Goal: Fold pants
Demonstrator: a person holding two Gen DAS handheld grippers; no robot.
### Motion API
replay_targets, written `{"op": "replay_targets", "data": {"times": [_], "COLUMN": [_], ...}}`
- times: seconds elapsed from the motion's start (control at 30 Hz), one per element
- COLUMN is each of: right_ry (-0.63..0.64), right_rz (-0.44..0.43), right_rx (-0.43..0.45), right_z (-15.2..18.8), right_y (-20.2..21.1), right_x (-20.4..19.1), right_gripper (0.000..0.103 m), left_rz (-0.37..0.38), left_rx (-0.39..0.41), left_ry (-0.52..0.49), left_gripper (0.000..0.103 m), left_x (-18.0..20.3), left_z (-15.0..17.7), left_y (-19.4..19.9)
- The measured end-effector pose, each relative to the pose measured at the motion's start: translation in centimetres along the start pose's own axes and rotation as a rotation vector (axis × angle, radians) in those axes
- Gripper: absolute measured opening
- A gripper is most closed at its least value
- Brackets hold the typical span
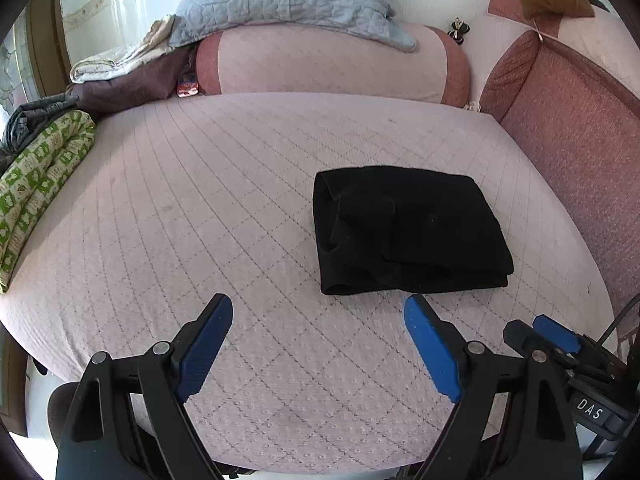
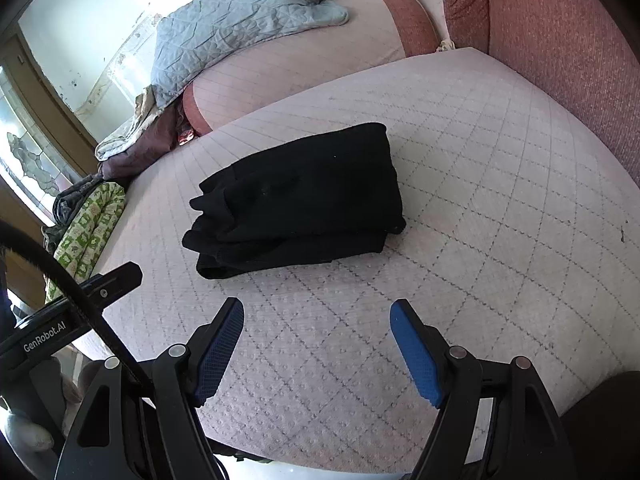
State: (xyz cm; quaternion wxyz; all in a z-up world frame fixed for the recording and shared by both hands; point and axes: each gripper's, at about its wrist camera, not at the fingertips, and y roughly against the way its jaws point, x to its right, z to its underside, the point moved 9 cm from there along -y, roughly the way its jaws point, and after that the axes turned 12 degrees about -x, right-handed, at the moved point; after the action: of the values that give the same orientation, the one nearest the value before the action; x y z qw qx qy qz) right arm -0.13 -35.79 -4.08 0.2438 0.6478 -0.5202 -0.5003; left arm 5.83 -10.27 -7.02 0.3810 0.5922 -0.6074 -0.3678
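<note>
The left hand-held gripper [image 1: 318, 316] and right hand-held gripper [image 2: 316, 318] hang with jaws apart, holding nothing. Just ahead of both, the pants [image 1: 408, 232] lie on the bed [image 1: 200, 208] as a compact stacked bundle; folding looks essentially finished.

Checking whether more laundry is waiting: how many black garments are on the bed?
1. The folded black pants lie on the pink quilted bed, just ahead of both open grippers. The piles by the far-left edge could hide others.
</note>
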Motion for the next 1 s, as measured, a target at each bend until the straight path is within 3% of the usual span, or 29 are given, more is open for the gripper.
{"op": "replay_targets", "data": {"times": [0.73,1.0], "right_ry": [-0.063,-0.052], "right_rz": [-0.020,-0.005], "right_rx": [-0.016,-0.013], "right_z": [-0.3,-0.8], "right_y": [-1.2,-1.0], "right_x": [2.4,2.9], "right_gripper": [0.081,0.081], "left_rz": [-0.025,-0.011], "left_rx": [-0.051,-0.076], "left_ry": [-0.038,-0.014], "left_gripper": [0.087,0.087], "left_x": [2.0,1.0], "left_z": [0.0,-0.4], "left_y": [-2.1,-3.0]}}
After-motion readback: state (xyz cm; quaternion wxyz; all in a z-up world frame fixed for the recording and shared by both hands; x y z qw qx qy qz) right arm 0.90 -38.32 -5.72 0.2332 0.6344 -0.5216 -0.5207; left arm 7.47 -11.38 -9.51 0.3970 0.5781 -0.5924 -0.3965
